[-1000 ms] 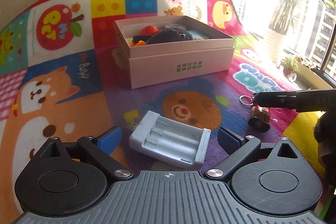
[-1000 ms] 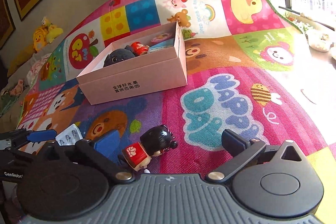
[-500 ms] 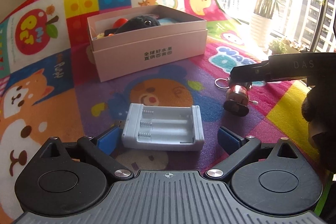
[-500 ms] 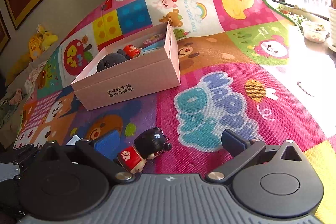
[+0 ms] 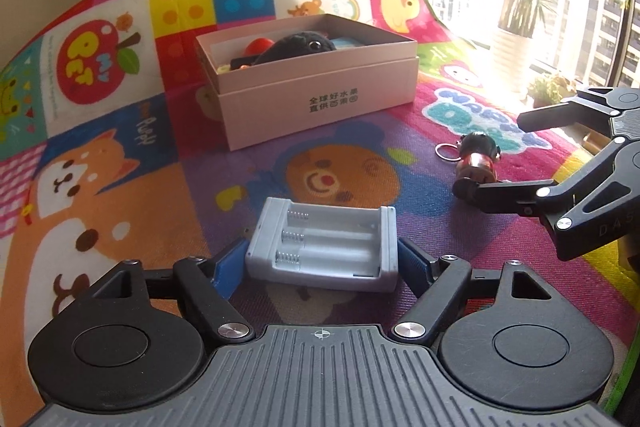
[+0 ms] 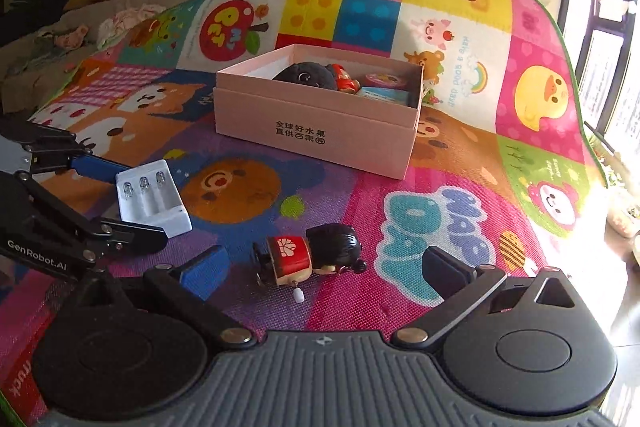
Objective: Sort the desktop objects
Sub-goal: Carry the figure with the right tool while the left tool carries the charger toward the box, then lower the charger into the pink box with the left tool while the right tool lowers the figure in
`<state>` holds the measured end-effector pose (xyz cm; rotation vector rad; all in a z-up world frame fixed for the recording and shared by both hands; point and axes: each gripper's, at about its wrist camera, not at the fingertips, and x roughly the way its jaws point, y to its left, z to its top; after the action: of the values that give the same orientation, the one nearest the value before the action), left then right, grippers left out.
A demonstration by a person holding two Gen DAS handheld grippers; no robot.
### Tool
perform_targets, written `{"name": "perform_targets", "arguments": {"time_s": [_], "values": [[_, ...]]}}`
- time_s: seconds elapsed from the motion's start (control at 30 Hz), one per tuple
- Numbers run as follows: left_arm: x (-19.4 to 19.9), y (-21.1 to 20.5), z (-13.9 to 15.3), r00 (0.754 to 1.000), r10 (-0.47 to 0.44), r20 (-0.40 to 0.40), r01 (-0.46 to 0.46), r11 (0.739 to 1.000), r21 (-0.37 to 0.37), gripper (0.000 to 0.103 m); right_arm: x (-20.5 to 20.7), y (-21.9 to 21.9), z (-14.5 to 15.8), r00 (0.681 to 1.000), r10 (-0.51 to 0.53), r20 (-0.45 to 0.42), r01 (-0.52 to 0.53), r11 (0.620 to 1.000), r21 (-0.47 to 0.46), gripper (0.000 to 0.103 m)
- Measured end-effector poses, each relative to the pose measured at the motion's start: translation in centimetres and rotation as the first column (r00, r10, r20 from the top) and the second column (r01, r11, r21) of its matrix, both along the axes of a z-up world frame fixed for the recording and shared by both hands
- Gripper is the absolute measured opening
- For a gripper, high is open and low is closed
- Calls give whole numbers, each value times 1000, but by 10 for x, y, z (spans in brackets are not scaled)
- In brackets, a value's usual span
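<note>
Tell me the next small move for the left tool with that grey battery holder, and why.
Probably finish closing the left tool on the grey battery holder, then lift it toward the pink box. Its jaws are closing with the holder between the blue pads, which look at or nearly at its ends, and the holder lies flat on the mat.

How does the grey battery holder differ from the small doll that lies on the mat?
The battery holder is a flat grey tray with three empty slots; the doll is rounded, with a black head and a red body. The battery holder sits between the closing fingers of the left claw; the doll lies on its side between the wide-open fingers of the right claw. Both lie on the mat, outside the pink box.
</note>
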<state>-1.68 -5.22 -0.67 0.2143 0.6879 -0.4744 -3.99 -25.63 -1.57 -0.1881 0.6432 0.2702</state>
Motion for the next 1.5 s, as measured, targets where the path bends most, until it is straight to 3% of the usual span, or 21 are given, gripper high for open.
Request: {"name": "perform_targets", "arguments": {"time_s": [0.13, 0.33, 0.47, 0.73, 0.9, 1.13, 1.27, 1.5], "values": [[1, 8, -1, 1000, 15, -10, -15, 1000, -25, 85, 15, -1, -5, 998, 6, -67, -5, 1000, 9, 89], [1, 9, -1, 1000, 8, -14, -9, 999, -39, 86, 17, 2, -6, 998, 18, -68, -16, 999, 31, 83], [1, 8, -2, 1000, 4, -12, -5, 999, -36, 88, 18, 4, -5, 997, 25, -79, -20, 998, 66, 67], [1, 6, -2, 1000, 12, -13, -12, 1000, -28, 91, 17, 9, -6, 998, 9, -67, -4, 998, 69, 67], [1, 3, -1, 1000, 7, 0, -7, 1000, -22, 85, 16, 10, -6, 998, 2, -65, 3, 998, 65, 67], [1, 1, 1, 1000, -4, 4, 4, 1000, -17, 85, 17, 10, 1, 996, -6, -90, 12, 998, 66, 66], [9, 3, 20, 999, -16, 38, 17, 999, -45, 85, 10, 6, 30, 1000, 1, -8, -1, 998, 57, 66], [46, 0, 77, 972, 7, 234, 10, 997, -70, 84, 3, -12, 107, 977, -35, 211, 6, 991, 136, 66]]}}
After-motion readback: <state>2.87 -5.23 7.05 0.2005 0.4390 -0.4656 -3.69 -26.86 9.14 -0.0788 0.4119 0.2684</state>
